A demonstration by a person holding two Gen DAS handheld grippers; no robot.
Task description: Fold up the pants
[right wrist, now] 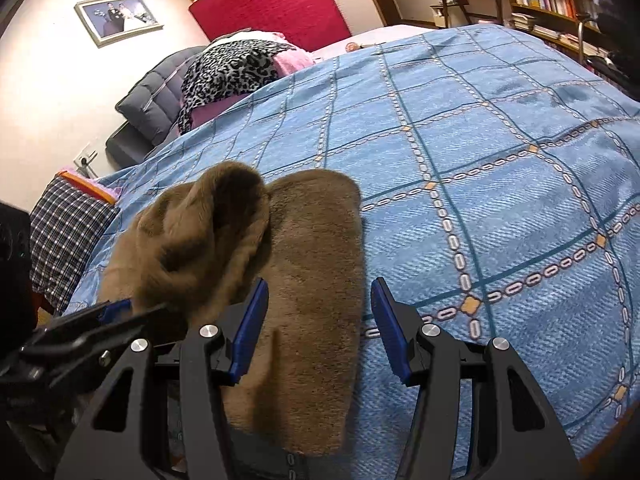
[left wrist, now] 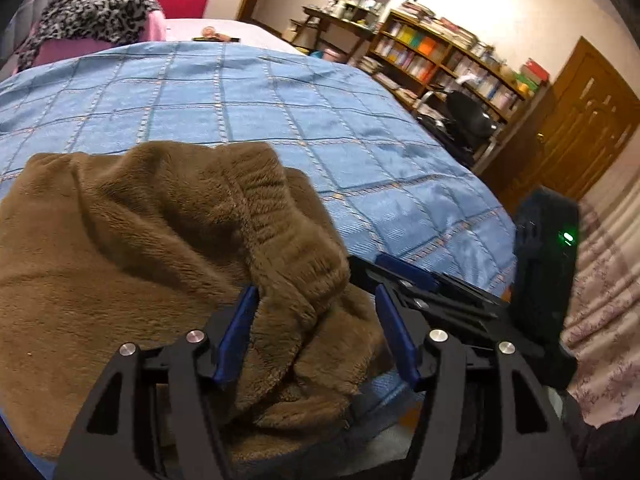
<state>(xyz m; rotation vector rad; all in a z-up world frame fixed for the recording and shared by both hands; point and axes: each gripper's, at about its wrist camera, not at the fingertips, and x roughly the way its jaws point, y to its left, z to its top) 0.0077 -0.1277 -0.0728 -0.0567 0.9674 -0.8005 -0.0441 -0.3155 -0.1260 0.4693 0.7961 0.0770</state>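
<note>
Brown fleece pants (left wrist: 140,248) lie bunched on a blue checked bedspread (left wrist: 280,112). My left gripper (left wrist: 316,328) is open, its blue fingers on either side of a ribbed fold of the pants. In the right wrist view the pants (right wrist: 312,300) lie as a flat strip with a raised bunch at the left. My right gripper (right wrist: 320,324) is open over the flat strip near the bed's front edge. The right gripper also shows in the left wrist view (left wrist: 404,276), and the left gripper in the right wrist view (right wrist: 116,308), at the bunched part.
A leopard-print cloth (right wrist: 228,68) and pink bedding lie at the bed's head by a red headboard (right wrist: 272,0). Bookshelves (left wrist: 440,56) and a wooden door (left wrist: 580,120) stand to the right. A plaid cloth (right wrist: 68,232) hangs at the left edge.
</note>
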